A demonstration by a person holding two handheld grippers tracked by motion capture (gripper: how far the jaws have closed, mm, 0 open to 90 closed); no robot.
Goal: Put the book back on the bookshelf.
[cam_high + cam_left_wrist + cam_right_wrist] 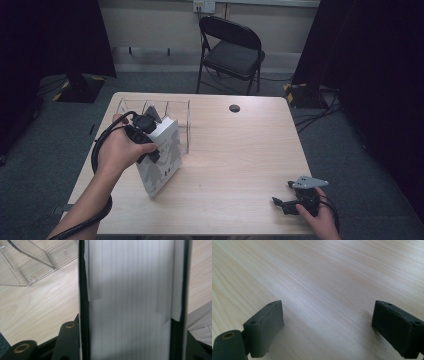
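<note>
Showing pale wood grain with a smooth, faintly sheened finish across the table (332,270). Looking like white paper pages edged by a thin dark cover on the book (130,300), its printed cover matt. Appearing clear, glossy plastic in the rack (30,262). Looking matt black plastic on the jaws.

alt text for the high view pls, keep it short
The left gripper clamps the top of a white book standing tilted on a wooden table, beside a clear divider rack. The right gripper rests open near the table's near right corner.
</note>
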